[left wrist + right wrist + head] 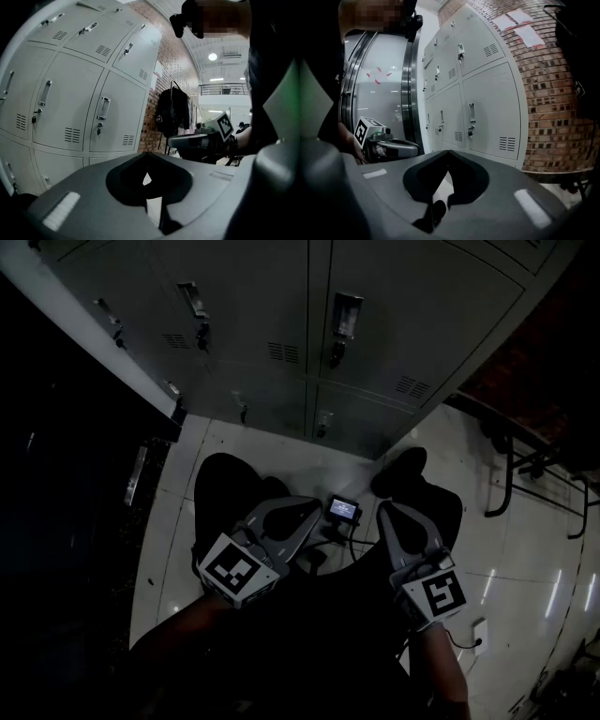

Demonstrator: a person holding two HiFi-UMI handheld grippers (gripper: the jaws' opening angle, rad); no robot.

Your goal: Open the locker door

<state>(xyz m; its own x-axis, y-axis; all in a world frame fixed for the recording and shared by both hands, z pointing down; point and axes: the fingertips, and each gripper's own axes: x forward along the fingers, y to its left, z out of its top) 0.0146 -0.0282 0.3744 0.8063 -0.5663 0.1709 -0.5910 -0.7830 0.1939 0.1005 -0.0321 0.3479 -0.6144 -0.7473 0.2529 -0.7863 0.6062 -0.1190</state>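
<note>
Facing shut lockers (403,324), we hold left gripper (300,521) and right gripper (394,521) well short of doors, both with jaws pressed together, nothing between.

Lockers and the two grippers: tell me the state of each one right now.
Locker doors: all shut, none opened yet.
Left gripper: shut, holding nothing.
Right gripper: shut, holding nothing.
Ceiling light: on.
</note>
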